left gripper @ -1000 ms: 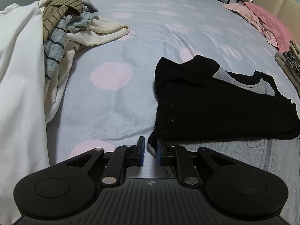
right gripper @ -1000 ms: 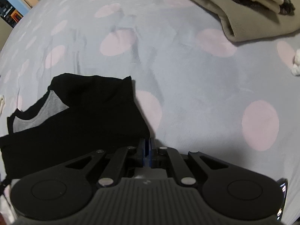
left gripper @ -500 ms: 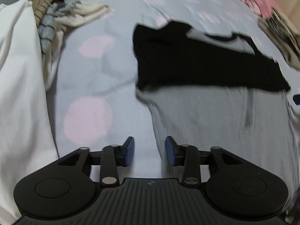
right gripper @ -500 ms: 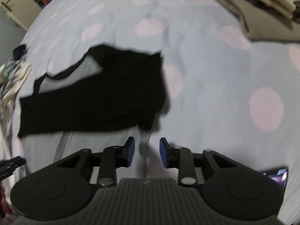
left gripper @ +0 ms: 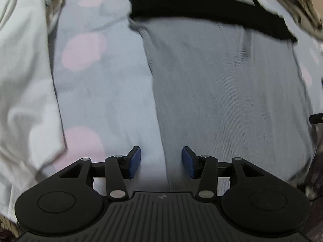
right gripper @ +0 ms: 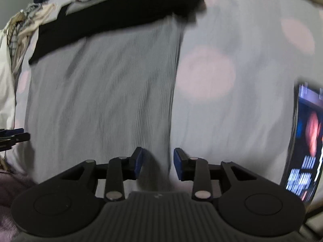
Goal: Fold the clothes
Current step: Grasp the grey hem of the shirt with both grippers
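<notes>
A grey ribbed garment lies flat on the dotted bedspread, its long axis running straight away from both cameras, with its far end folded over as a black band lying crosswise. The left gripper is spread wide and holds nothing, the garment's left edge passing between its blue pads. The right gripper is likewise parted and empty, straddling the right edge (a lit screen sits on the bed to its right, and loose clothes lie piled to the left).
</notes>
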A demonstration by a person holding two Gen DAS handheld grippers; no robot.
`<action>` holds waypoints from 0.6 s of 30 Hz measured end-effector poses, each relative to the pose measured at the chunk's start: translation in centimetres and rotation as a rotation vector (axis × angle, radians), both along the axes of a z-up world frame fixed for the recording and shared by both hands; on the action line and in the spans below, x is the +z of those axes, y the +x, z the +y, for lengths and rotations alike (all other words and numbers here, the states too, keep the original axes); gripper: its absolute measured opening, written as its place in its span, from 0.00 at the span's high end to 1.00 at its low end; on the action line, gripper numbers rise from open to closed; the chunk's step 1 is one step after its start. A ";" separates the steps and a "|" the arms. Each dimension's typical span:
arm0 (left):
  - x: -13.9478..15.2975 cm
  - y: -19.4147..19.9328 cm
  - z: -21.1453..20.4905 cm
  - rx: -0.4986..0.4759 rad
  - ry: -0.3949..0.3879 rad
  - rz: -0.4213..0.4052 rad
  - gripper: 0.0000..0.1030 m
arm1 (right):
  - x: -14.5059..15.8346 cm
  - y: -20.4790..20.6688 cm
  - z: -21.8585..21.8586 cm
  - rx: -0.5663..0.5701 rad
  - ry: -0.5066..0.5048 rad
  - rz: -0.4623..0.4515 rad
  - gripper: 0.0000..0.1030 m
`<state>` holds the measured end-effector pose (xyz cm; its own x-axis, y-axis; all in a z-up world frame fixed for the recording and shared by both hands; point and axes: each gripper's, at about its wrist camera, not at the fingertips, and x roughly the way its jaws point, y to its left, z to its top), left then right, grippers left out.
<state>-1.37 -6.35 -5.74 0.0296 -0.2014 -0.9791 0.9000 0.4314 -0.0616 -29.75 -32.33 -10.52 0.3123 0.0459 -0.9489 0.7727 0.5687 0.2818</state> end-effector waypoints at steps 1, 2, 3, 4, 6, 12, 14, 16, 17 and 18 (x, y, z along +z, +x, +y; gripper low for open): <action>-0.1 -0.7 0.2 -0.011 0.018 -0.005 0.58 | -0.3 -0.4 1.0 -0.007 0.006 0.009 0.65; -0.2 -1.2 0.4 -0.014 0.026 -0.014 0.58 | -0.2 -0.5 2.0 0.016 -0.025 0.017 0.65; -0.2 -1.7 0.5 -0.018 0.027 -0.028 0.58 | -0.1 -0.6 3.0 0.040 -0.057 0.025 0.65; -0.1 -2.1 0.5 -0.024 0.029 -0.041 0.59 | 0.0 -0.4 3.9 0.068 -0.084 0.028 0.65; 0.1 -2.7 0.6 -0.031 0.022 -0.048 0.72 | 0.2 -0.1 5.4 0.123 -0.136 0.036 0.70; 1.1 -3.2 0.8 -0.035 -0.032 -0.036 0.98 | 0.7 0.5 6.5 0.189 -0.211 0.025 0.91; 1.7 -3.1 0.9 -0.030 -0.055 -0.037 0.98 | 1.4 0.8 6.1 0.193 -0.228 0.011 0.92; 2.6 -2.4 1.4 -0.002 -0.092 -0.027 0.98 | 2.3 0.7 5.7 0.189 -0.238 -0.011 0.92; 3.1 -2.0 1.5 0.013 -0.114 -0.025 0.98 | 2.7 0.6 5.4 0.186 -0.242 -0.023 0.92; 3.5 -1.5 1.2 0.026 -0.138 -0.031 0.98 | 3.2 0.4 5.2 0.173 -0.242 -0.035 0.92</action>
